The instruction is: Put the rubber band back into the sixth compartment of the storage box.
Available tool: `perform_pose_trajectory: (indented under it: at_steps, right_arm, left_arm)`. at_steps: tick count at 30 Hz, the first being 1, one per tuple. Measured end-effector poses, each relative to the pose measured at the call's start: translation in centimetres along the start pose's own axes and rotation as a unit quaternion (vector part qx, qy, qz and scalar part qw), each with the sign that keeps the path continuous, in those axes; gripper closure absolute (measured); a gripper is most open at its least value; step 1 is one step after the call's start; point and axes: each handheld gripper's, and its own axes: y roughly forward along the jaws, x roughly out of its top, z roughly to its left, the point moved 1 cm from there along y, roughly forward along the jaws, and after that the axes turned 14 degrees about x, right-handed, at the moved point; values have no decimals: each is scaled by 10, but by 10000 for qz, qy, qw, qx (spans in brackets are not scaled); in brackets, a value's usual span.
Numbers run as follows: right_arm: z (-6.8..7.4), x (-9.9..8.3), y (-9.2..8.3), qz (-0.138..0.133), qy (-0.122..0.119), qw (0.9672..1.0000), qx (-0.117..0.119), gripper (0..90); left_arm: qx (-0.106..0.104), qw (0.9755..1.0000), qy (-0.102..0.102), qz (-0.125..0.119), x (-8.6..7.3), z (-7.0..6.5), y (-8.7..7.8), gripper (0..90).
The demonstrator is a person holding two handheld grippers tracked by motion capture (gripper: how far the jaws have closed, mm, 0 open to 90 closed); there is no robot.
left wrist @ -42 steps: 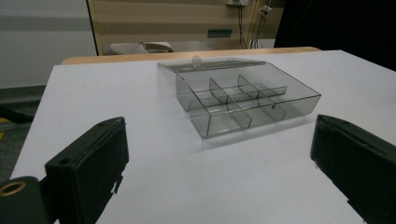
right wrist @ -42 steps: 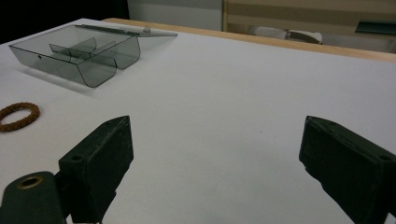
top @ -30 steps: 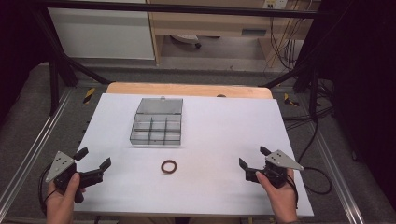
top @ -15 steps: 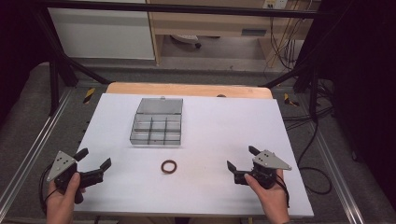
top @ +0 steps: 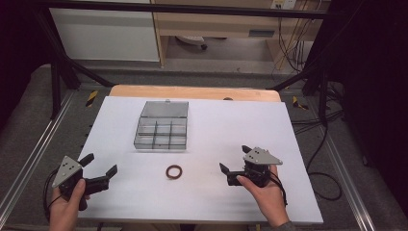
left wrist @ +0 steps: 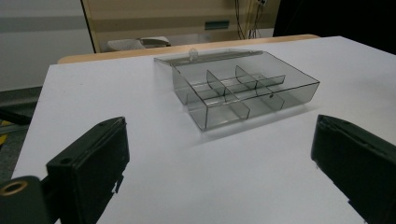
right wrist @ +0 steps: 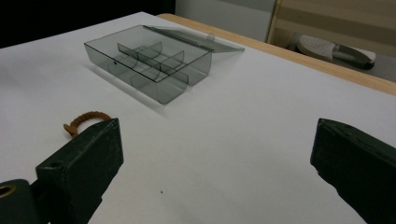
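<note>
- A brown ring [top: 174,172], small and round like a braided or rubbery band, lies flat on the white table top near its front edge, in the high view at about six o'clock from the box and apart from it.
- In the right gripper view the ring [right wrist: 86,120] is partly hidden behind a black jaw; its visible arc looks rough and cord-like.
- A clear smoky-grey compartment box [top: 161,132] sits level, its lid open and laid back at twelve o'clock, with its dividers upright.
</note>
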Motion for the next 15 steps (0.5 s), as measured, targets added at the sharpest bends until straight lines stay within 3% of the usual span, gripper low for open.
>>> perform_pose_trajectory:
  at_steps: [7, 15]
  right_arm:
    - [9, 15, 16, 163, -183, 9995, 196, 31]
    - [17, 29, 35, 328, -223, 9983, 416, 34]
  left_arm:
    - [-32, 10000, 2, 46, -1, -1, 1, 45]
    - [-46, 9999, 62, 72, -1, -2, 2, 45]
